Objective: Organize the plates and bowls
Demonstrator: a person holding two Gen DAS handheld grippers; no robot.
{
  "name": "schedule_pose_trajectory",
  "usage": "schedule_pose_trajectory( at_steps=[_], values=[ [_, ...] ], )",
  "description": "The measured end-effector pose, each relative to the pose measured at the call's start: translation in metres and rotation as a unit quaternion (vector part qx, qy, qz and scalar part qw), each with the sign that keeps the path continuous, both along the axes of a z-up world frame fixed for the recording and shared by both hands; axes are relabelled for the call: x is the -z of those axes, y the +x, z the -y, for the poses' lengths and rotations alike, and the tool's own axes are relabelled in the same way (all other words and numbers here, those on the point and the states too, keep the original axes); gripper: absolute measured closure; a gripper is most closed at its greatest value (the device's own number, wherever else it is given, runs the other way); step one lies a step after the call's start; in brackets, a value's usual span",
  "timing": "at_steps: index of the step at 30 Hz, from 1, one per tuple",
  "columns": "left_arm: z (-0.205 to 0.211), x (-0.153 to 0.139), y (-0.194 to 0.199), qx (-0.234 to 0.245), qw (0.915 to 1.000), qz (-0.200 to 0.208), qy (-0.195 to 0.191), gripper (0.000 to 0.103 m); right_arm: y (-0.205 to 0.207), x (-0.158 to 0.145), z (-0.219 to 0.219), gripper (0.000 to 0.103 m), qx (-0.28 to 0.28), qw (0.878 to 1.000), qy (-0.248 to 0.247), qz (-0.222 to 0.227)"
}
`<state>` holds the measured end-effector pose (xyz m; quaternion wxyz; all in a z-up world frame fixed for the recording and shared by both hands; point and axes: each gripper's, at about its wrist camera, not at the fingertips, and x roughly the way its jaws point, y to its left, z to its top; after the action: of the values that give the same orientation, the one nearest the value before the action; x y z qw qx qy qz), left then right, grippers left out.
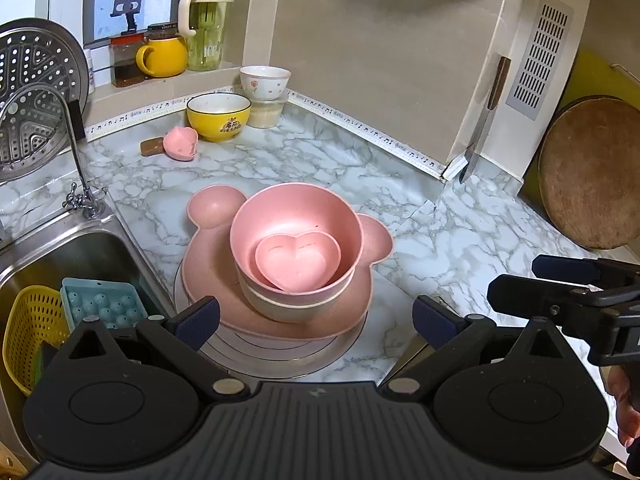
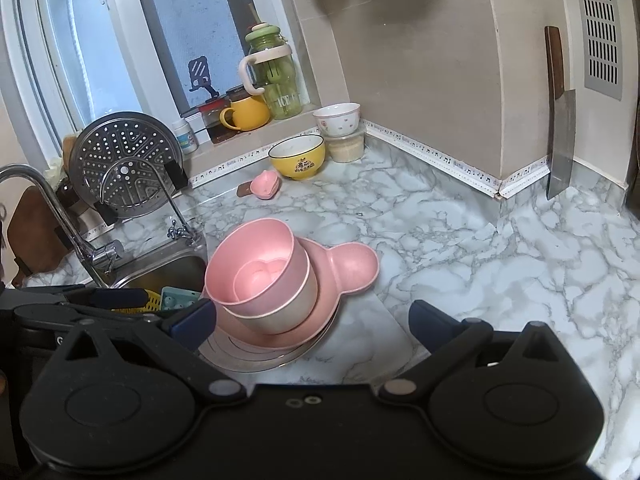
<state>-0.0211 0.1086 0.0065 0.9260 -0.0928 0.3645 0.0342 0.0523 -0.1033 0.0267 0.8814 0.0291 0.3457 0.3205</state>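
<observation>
A stack stands on the marble counter: a white round plate (image 1: 280, 360), a pink bear-shaped plate (image 1: 212, 216), a cream bowl (image 1: 288, 306), a pink bowl (image 1: 296, 216) and a small pink heart dish (image 1: 298, 258) inside it. The stack also shows in the right wrist view, with the pink bowl (image 2: 256, 256) on the bear plate (image 2: 352, 268). My left gripper (image 1: 316, 318) is open and empty just before the stack. My right gripper (image 2: 312, 320) is open and empty, to the right of the stack; it also shows in the left wrist view (image 1: 516, 280).
A yellow bowl (image 1: 218, 118), a small pink heart cup (image 1: 182, 143) and a white bowl on a tub (image 1: 265, 80) stand at the back. The sink (image 1: 60, 252) with a yellow basket lies left. A cleaver (image 2: 562, 140) and round board (image 1: 592, 172) lean at the right.
</observation>
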Motion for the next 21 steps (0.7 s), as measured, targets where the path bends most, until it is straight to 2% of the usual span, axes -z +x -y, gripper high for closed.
schedule_pose_trajectory(
  at_steps=[21],
  values=[
    [0.0033,-0.0066,-0.0077,-0.009,0.9999,0.009,0.01,0.0,-0.0029,-0.0006,0.0055,0.0,0.01,1.0,-0.008,0.006]
  ],
)
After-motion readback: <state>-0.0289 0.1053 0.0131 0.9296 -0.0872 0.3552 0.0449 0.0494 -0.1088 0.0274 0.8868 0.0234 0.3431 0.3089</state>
